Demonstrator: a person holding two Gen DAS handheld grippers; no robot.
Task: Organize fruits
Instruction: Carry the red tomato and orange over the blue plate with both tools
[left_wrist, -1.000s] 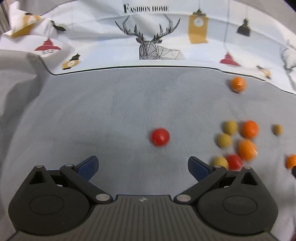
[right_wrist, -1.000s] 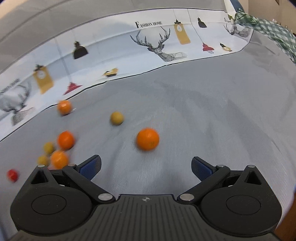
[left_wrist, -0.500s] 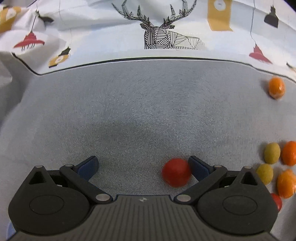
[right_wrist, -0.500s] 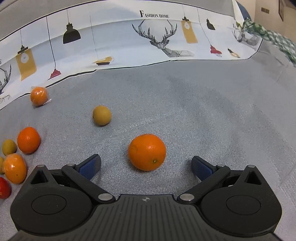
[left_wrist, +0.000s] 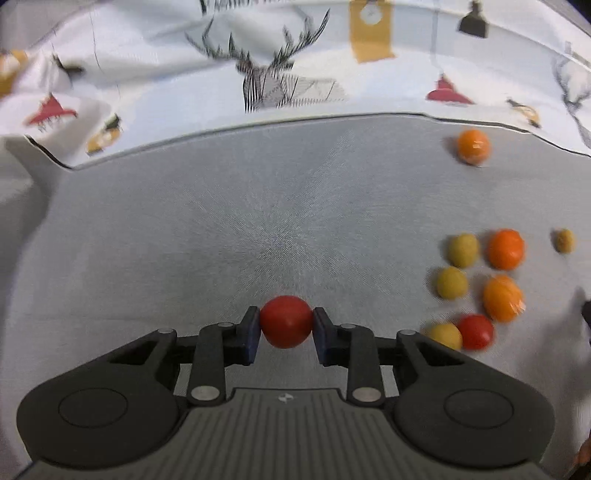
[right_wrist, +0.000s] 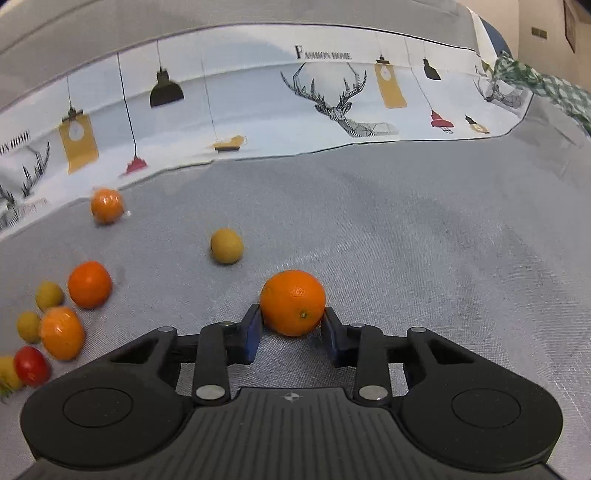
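A small red tomato (left_wrist: 286, 322) sits between the blue pads of my left gripper (left_wrist: 285, 318), whose jaws are closing and touch it on both sides over the grey cloth (left_wrist: 258, 221). My right gripper (right_wrist: 291, 319) is closing its jaws on a large orange (right_wrist: 293, 302), and both pads press against its sides. To the right of the left gripper lies a loose cluster of fruit: yellow-green ones (left_wrist: 463, 250), oranges (left_wrist: 505, 248) and another red tomato (left_wrist: 475, 331). The same cluster shows at the left of the right wrist view, with an orange (right_wrist: 89, 284) among them.
A white cloth printed with deer and lamps (left_wrist: 295, 74) runs along the far edge of the grey cloth. One orange (left_wrist: 473, 146) lies near that edge, and a yellow-green fruit (right_wrist: 226, 245) lies alone. A green checked cloth (right_wrist: 546, 88) sits at the far right.
Both grippers went from wide open to closed around fruit. The left one shifted to centre the red tomato between its pads. The right one came down onto the large orange.
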